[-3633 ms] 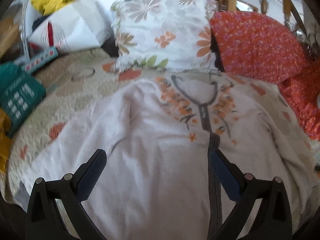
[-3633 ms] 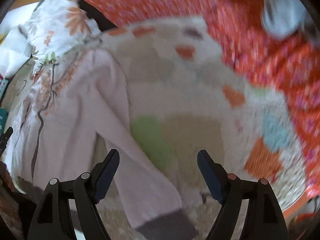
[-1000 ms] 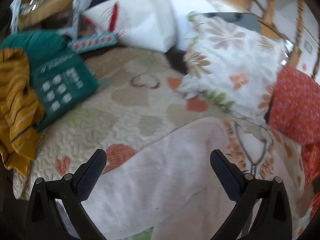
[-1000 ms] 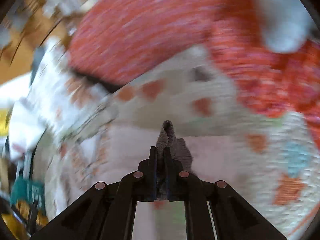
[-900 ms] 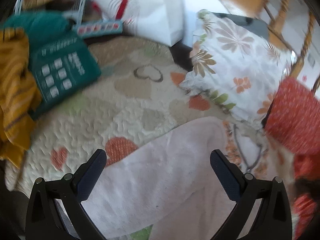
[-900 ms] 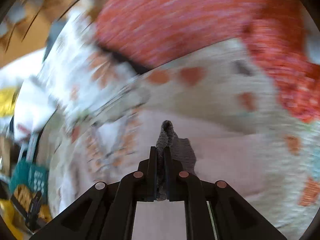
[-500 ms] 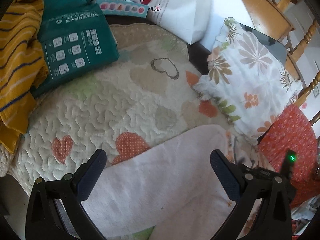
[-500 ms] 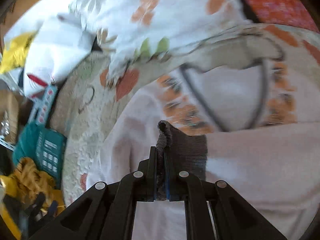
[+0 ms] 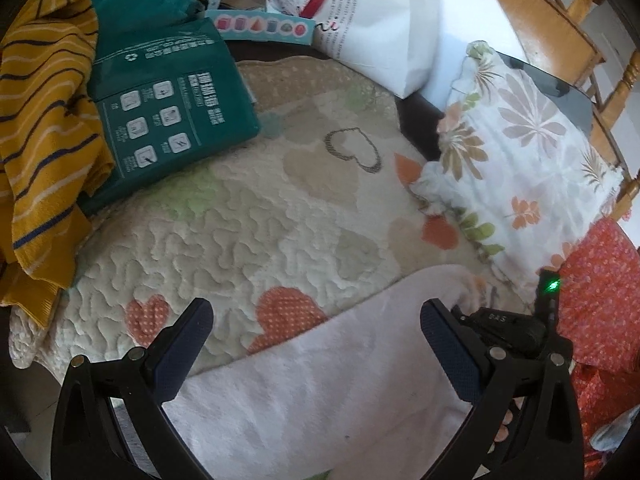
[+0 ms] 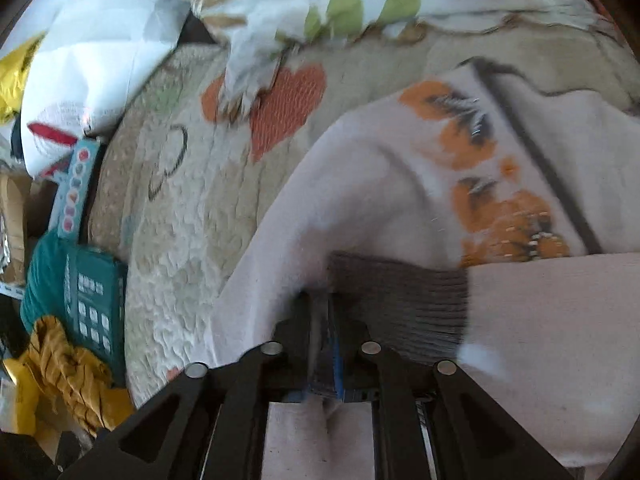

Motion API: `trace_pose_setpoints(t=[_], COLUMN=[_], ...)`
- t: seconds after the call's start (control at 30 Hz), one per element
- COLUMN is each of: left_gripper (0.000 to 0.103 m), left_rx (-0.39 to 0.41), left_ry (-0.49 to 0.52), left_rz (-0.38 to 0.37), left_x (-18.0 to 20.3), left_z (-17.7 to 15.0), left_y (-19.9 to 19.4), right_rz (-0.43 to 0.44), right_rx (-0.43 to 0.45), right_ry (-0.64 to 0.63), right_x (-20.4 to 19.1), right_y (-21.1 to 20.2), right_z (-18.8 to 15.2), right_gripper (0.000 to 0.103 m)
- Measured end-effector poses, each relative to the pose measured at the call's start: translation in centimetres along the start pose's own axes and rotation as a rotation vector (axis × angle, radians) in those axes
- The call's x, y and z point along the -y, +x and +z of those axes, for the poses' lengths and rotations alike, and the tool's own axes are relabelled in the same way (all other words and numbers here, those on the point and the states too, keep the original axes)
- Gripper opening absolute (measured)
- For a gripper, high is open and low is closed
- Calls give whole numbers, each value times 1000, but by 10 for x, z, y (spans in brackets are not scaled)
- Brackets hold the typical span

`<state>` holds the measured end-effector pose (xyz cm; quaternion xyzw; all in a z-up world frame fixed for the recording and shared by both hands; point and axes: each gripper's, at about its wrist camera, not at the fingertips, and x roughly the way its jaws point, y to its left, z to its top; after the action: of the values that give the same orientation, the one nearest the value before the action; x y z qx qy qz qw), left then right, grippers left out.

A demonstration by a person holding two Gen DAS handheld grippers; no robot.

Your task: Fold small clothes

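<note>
A pale pink zip jacket (image 9: 320, 384) with orange flower print lies spread on the quilted bed cover (image 9: 248, 220). My left gripper (image 9: 316, 332) is open and empty above its left sleeve. In the right wrist view my right gripper (image 10: 325, 312) is shut on the sleeve's grey cuff (image 10: 400, 300) and holds it down on the jacket's chest (image 10: 360, 184), beside the orange print (image 10: 508, 216) and dark zip. The right gripper's body also shows in the left wrist view (image 9: 508, 328), with a green light.
A floral pillow (image 9: 520, 152) and a red patterned cushion (image 9: 600, 300) lie at the back right. A green package (image 9: 160, 108), a mustard striped garment (image 9: 40, 120) and a white bag (image 9: 368, 12) lie at the left and back.
My right gripper has carried the grey cuff leftward across the jacket and lowered it onto the chest. My left gripper has swung to the jacket's left side and stays open.
</note>
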<state>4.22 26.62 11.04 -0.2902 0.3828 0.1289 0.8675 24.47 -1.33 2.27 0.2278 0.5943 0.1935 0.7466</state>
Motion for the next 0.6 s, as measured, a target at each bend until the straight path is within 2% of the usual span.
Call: trace_pose_setpoints(t=[0.07, 0.17, 0.23, 0.37, 0.47, 0.53, 0.6], left_gripper=[103, 103, 103, 103, 103, 103, 103], left_rx=[20, 73, 130, 273, 388, 428, 455], left_ry=[-32, -78, -114, -169, -195, -217, -251], left_rz=[29, 96, 168, 316, 426, 461, 488], left_x=[-11, -32, -49, -80, -103, -117, -132], left_z=[6, 16, 24, 32, 31, 30, 27], left_y=[-4, -15, -28, -62, -92, -106, -116], right_rz=[-32, -52, -41, -10, 75, 127, 150], right_rx=[12, 73, 88, 32, -32, -72, -100], right_ry=[-77, -174, -245, -418, -519, -609, -698], right_x=[-12, -25, -34, -54, -72, -90, -105], right_y=[-3, -22, -34, -39, -34, -28, -23], right_z=[-1, -12, -27, -77, -127, -163, -197], right_gripper=[22, 46, 48, 48, 48, 48, 53])
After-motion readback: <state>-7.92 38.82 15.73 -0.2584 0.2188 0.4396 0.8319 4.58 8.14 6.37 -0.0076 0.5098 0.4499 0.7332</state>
